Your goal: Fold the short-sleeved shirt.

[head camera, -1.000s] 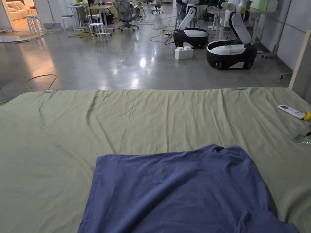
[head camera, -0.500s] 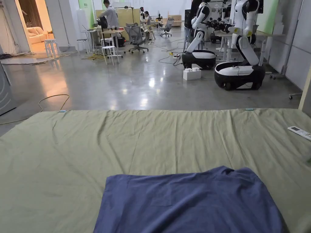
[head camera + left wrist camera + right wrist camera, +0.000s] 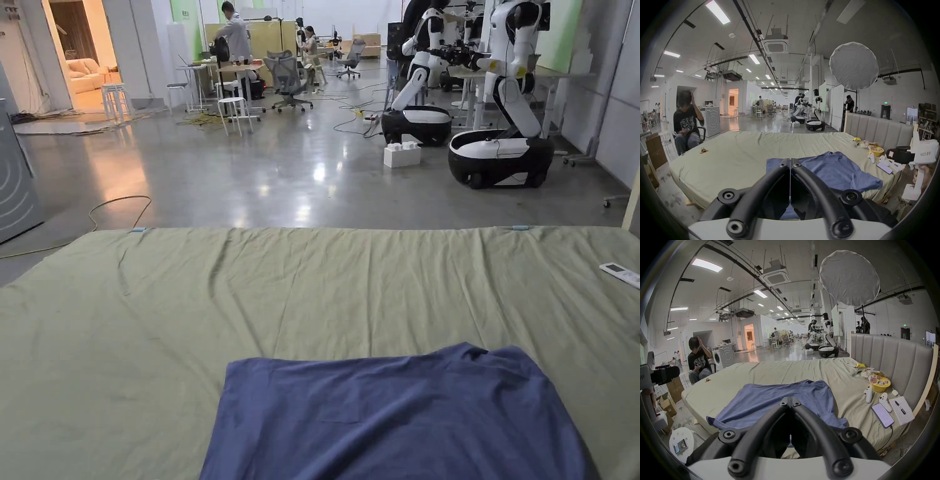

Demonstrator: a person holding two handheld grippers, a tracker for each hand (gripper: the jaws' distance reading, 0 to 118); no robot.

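A blue short-sleeved shirt [image 3: 400, 419] lies spread flat on the green bed sheet [image 3: 312, 294], at the near edge of the bed. In the left gripper view my left gripper [image 3: 790, 160] is shut with nothing between its jaws, held above the near left part of the shirt [image 3: 834, 170]. The right gripper [image 3: 790, 400] is likewise shut and empty, hovering over the middle of the shirt [image 3: 769, 395]. One sleeve [image 3: 713, 420] hangs near the bed's front corner. The right gripper's white body [image 3: 922, 154] shows at the far right of the left gripper view.
A padded headboard [image 3: 891, 356] bounds the bed's right side. Beside it lie a phone [image 3: 882, 414], notebook [image 3: 901, 412], two white controllers [image 3: 868, 393] and a yellow bowl [image 3: 880, 382]. A remote [image 3: 619, 273] rests at the sheet's right edge. A person [image 3: 686, 123] sits left of the bed.
The head camera has tilted up, so the shirt sits lower in the picture and more of the room shows. The shirt itself has not moved.
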